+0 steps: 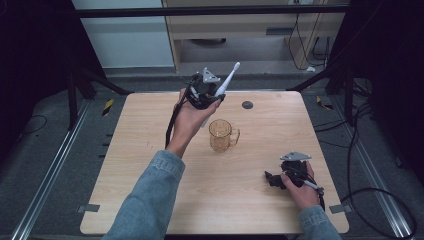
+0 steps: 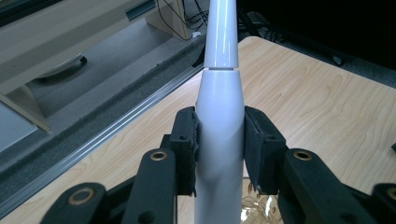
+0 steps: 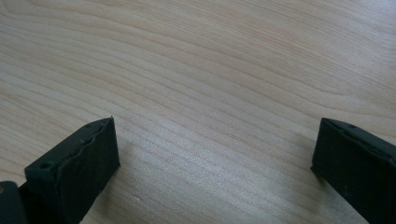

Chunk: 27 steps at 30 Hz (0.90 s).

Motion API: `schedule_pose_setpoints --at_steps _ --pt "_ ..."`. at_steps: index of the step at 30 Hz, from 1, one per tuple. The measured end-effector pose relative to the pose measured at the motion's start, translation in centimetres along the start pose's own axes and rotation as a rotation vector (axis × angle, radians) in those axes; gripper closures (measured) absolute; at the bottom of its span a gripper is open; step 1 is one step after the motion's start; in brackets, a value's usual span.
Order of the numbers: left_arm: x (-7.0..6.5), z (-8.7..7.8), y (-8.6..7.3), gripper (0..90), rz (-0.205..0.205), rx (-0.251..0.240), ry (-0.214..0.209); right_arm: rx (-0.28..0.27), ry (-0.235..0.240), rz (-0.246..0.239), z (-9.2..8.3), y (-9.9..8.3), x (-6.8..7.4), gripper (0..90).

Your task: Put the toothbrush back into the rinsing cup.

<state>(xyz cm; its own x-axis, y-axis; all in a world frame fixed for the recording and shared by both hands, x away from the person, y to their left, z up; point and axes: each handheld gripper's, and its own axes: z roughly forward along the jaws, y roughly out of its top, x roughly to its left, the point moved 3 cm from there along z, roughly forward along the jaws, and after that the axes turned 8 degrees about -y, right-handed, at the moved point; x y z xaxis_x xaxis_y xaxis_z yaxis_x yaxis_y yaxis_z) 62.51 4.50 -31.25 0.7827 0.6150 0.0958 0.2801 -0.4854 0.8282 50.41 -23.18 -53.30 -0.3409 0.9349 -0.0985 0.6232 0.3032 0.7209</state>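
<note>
Left tool (image 1: 210, 92) clamped on white electric toothbrush (image 1: 226, 81), held up over the worktop (image 1: 150, 130) far edge, 12 o'clock of the amber mug (image 1: 222, 135); brush head tips toward 1 o'clock. Left gripper view: pads (image 2: 187, 149) press both sides of the toothbrush body (image 2: 219, 140), mug rim glints just below. Right tool (image 1: 274, 179) rests at 4 o'clock of the mug; right gripper view shows jaws wide, bare wood (image 3: 210, 93) between. High view adds a dark round disc (image 1: 247, 105) at the mug's 1 o'clock.

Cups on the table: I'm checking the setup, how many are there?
1. The amber cup stands upright near the middle of the table, just below the white electric toothbrush clamped in the left claw. Nothing seems to hide another.
</note>
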Motion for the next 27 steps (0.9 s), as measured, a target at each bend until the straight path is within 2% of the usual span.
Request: schedule_pose_setpoints --at_steps 8,13,25,27 --pt "-0.3 0.8 0.9 66.7 0.011 -0.023 -0.008 0.002 0.003 0.005 0.0 0.0 0.0 0.6" --pt "-0.3 1.5 1.2 66.7 -0.007 -0.052 -0.019 -0.004 -0.001 -0.003 0.1 0.0 0.0 0.5" --pt "-0.7 2.6 1.3 66.7 -0.021 -0.104 -0.039 -0.003 -0.001 -0.007 0.1 0.0 -0.1 0.4" --pt "-0.7 2.7 1.2 66.7 -0.013 -0.097 -0.039 -0.002 -0.001 -0.005 0.1 0.0 0.0 0.4"
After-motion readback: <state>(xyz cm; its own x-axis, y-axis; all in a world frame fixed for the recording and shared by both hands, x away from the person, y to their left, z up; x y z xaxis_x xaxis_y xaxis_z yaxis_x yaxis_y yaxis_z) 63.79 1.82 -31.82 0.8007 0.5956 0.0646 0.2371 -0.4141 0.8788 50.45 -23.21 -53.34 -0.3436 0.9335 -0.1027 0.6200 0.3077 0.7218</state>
